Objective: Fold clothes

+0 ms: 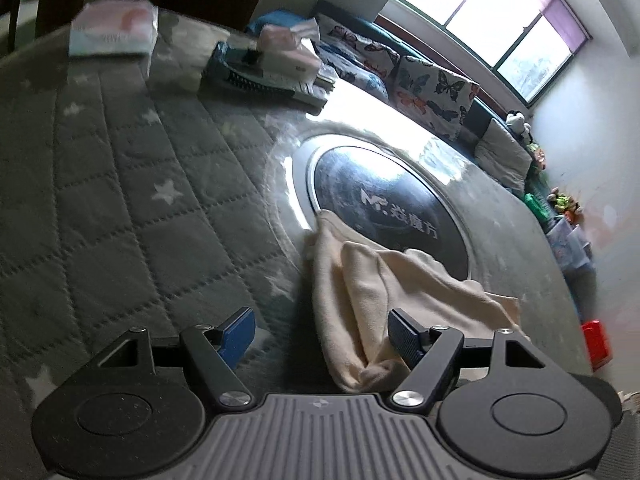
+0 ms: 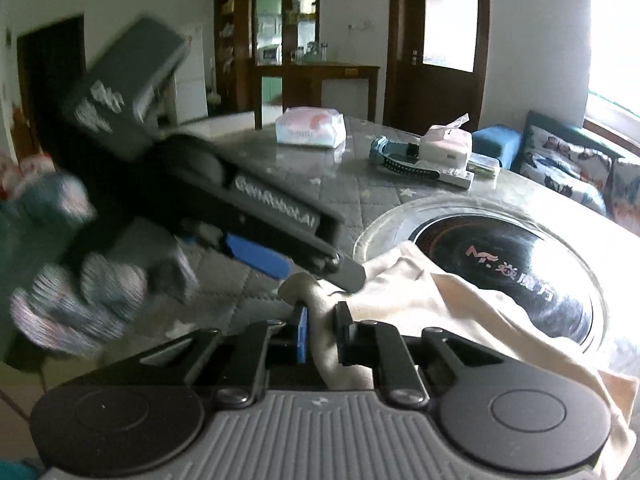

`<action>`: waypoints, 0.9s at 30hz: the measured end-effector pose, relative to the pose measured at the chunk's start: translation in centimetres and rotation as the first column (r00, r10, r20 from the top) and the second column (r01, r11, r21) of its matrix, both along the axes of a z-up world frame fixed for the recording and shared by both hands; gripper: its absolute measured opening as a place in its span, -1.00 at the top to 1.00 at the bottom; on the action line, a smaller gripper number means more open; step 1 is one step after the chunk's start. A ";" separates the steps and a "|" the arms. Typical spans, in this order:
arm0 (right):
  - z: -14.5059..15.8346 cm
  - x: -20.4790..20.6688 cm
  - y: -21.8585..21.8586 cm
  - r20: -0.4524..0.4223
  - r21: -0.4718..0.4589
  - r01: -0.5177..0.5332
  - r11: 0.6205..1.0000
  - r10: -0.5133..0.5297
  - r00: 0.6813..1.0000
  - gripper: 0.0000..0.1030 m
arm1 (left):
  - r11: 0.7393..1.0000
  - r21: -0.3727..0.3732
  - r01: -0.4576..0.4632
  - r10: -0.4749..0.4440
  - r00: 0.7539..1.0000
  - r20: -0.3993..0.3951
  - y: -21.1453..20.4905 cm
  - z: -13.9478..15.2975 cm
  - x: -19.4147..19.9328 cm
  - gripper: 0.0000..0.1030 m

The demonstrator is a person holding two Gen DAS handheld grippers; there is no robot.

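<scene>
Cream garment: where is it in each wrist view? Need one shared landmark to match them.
Left wrist: cream garment lies lower centre-right, draped over the near edge of the black round cooktop, beside the open left gripper.
Right wrist: the garment sits bottom centre to lower right, a fold pinched in the right gripper.
Shared landmark: the cooktop with its printed logo.

Bright window (image 1: 492,20), butterfly-cushioned sofa (image 1: 436,88), dark wooden door (image 2: 436,40).

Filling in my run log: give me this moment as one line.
left gripper: open, beside cream garment | right gripper: shut on cream garment | garment: bunched, unfolded, partly over round cooktop
</scene>
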State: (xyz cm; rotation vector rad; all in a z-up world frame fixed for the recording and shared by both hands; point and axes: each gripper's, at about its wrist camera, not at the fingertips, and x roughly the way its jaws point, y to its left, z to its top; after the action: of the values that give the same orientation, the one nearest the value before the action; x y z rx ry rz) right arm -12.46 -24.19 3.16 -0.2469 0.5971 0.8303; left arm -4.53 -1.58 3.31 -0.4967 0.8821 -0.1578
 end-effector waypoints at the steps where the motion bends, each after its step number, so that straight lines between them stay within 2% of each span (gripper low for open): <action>1: 0.1 -0.2 -0.3 -0.003 0.008 -0.003 1.000 0.003 1.000 0.76 | 1.000 -0.016 0.004 -0.004 1.000 -0.007 -0.1 -0.1 0.1 -0.45; 4: 0.2 -0.9 -0.6 -0.007 0.022 -0.014 1.000 0.014 1.000 0.77 | 0.999 -0.032 0.013 -0.013 1.000 -0.008 -0.4 -0.3 0.1 -0.44; 6: 0.2 -1.3 -0.8 -0.008 0.029 -0.021 0.999 0.022 1.000 0.77 | 0.999 -0.041 0.026 -0.027 1.000 -0.010 -0.8 -0.4 0.1 -0.36; 8: 0.2 -1.7 -0.9 -0.009 0.035 -0.029 0.999 0.029 1.000 0.77 | 0.998 -0.048 0.046 -0.047 0.999 -0.016 -1.2 -0.6 0.2 0.10; 9: 0.2 -1.9 -1.0 -0.010 0.038 -0.033 0.999 0.033 0.999 0.77 | 0.997 -0.047 0.053 -0.054 0.998 -0.018 -1.4 -0.7 0.2 0.23; 10: 0.3 -2.1 -1.0 -0.011 0.041 -0.036 0.998 0.037 0.999 0.77 | 0.998 -0.043 0.056 -0.056 0.998 -0.016 -1.6 -0.8 0.2 0.47; 11: 0.3 -2.3 -1.1 -0.011 0.044 -0.040 0.998 0.041 0.999 0.77 | 0.998 -0.038 0.058 -0.058 0.998 -0.014 -1.7 -0.9 0.1 0.57; 13: 0.1 -2.4 -1.3 -0.021 0.046 -0.035 0.998 0.036 0.999 0.76 | 0.998 -0.026 0.062 -0.062 0.998 -0.009 -2.0 -1.1 0.1 0.63; 18: 0.4 -2.2 -3.5 -0.028 0.060 0.007 0.998 -0.006 1.000 0.71 | 0.998 0.000 0.064 -0.064 0.998 0.000 -2.2 -1.0 0.0 0.64; 22: 0.9 -0.6 -6.7 -0.007 0.047 0.134 0.990 -0.133 0.991 0.62 | 0.998 0.012 0.067 -0.067 0.998 0.006 -2.4 -1.1 0.1 0.64; 25: 0.8 1.4 -9.4 -0.011 0.027 0.255 0.967 -0.255 0.967 0.60 | 0.997 0.031 0.071 -0.071 0.997 0.009 -2.6 -1.0 0.2 0.63; 27: 0.4 2.7 -11.2 0.000 0.012 0.329 0.944 -0.329 0.944 0.43 | 0.996 0.042 0.073 -0.074 0.997 0.012 -2.8 -1.0 0.2 0.63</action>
State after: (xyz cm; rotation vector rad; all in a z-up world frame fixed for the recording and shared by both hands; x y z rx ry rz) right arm -9.78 -35.35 3.60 -0.1313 0.6111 0.5097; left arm -4.35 -4.37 2.33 -0.4241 0.8892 -0.2090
